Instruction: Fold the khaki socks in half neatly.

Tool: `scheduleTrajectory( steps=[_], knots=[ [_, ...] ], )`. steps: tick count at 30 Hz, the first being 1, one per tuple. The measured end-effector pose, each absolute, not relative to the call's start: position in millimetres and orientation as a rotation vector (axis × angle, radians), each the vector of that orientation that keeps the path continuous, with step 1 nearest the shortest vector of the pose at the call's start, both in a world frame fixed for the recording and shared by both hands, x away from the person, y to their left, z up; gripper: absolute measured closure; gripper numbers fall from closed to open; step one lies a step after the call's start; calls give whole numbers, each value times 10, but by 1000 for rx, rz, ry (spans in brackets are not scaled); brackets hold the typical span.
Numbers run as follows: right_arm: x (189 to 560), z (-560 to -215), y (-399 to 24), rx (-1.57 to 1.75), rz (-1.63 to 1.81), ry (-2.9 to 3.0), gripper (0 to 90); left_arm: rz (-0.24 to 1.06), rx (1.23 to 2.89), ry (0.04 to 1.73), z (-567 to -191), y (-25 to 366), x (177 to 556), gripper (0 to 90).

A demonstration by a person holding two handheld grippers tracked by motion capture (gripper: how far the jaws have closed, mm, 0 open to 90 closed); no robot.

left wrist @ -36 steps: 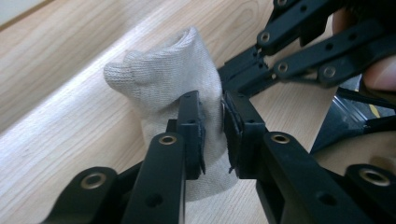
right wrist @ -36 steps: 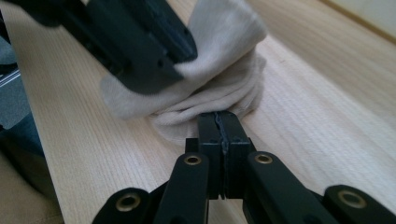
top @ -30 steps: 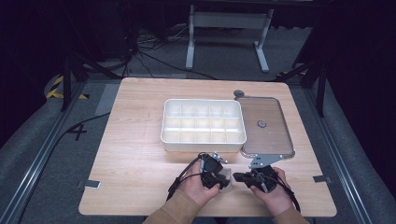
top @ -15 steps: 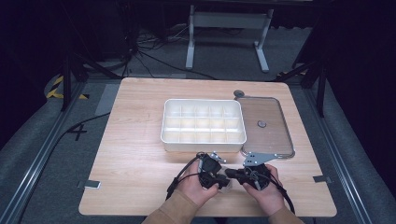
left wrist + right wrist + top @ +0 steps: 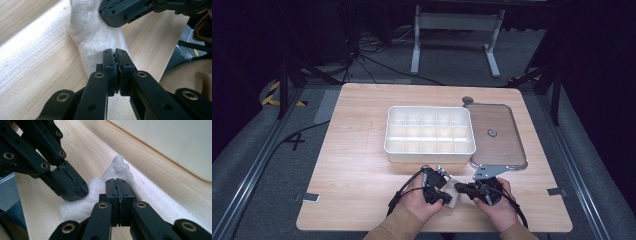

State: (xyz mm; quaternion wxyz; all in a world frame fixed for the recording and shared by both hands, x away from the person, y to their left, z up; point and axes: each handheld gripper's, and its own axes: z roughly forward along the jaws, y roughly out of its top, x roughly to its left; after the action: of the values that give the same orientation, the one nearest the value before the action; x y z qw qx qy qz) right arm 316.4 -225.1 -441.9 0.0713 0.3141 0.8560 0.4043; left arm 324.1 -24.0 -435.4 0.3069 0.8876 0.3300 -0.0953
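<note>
A small white knitted cloth (image 5: 453,194) lies near the table's front edge between my two grippers. My left gripper (image 5: 116,65) has just been closing; its jaws now meet with a fold of the cloth (image 5: 95,37) pinched at their tips. My right gripper (image 5: 117,188) is shut on the cloth's (image 5: 117,166) other end, and in the left gripper view it (image 5: 117,15) presses on the fabric from above. In the high view the left gripper (image 5: 443,196) and right gripper (image 5: 460,188) face each other, tips almost touching.
A white compartment box (image 5: 430,108) stands in the middle of the table. A clear lid with a metal rim (image 5: 514,131) lies flat to its right. A small round piece (image 5: 468,100) sits behind the lid. Bare wood lies to the left.
The right gripper has edged slightly left toward the left one. The left gripper's jaws have come together over the cloth. Both hands otherwise stay put.
</note>
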Motion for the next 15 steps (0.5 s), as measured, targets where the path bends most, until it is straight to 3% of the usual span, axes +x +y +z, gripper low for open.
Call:
scheduleTrajectory(
  steps=[15],
  knots=[
    [3126, -4505, -2293, 998, 1198, 2594, 873, -276, 2325, 893, -4414, -250, 3237, 894]
  ],
)
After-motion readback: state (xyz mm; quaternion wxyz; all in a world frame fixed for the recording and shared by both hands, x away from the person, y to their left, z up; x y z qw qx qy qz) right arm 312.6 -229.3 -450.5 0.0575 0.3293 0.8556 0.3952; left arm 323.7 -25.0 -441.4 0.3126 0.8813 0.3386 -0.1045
